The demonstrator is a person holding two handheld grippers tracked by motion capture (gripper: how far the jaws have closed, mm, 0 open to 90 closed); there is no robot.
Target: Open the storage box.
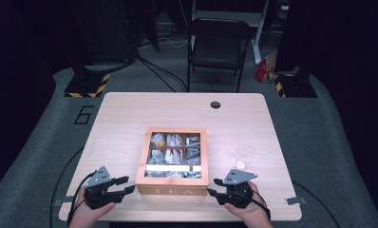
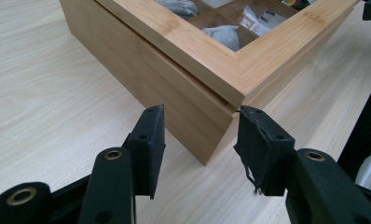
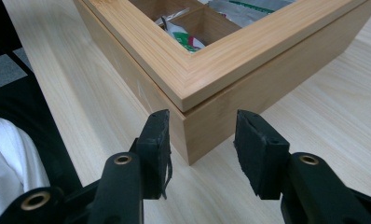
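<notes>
- A wooden tea box point(image 1: 172, 185) sits near the front edge of the table point(image 1: 130, 114), about midway along it, with its lettered front wall facing the person.
- A clear glass point(image 1: 245, 156) stands just beside the box toward the right edge; a dark round hole point(image 1: 215, 104) lies near the back edge, well apart.
- The left gripper point(image 1: 125, 185) waits at the box's front left corner, jaws parted and holding nothing; in the left gripper view that corner point(image 2: 221, 116) stands between the pads, and I cannot tell whether they touch it.
- The right gripper point(image 1: 214, 187) mirrors it at the front right corner point(image 3: 186, 126), also released, wood between the jaws with a gap on both sides.
- The box lid is down; its window shows compartments of packets point(image 1: 173, 154), and a glare strip hides the front row.
- The box is nearly square, sides parallel to the table edges.
- Both hands are cut off at the bottom of the high view.
</notes>
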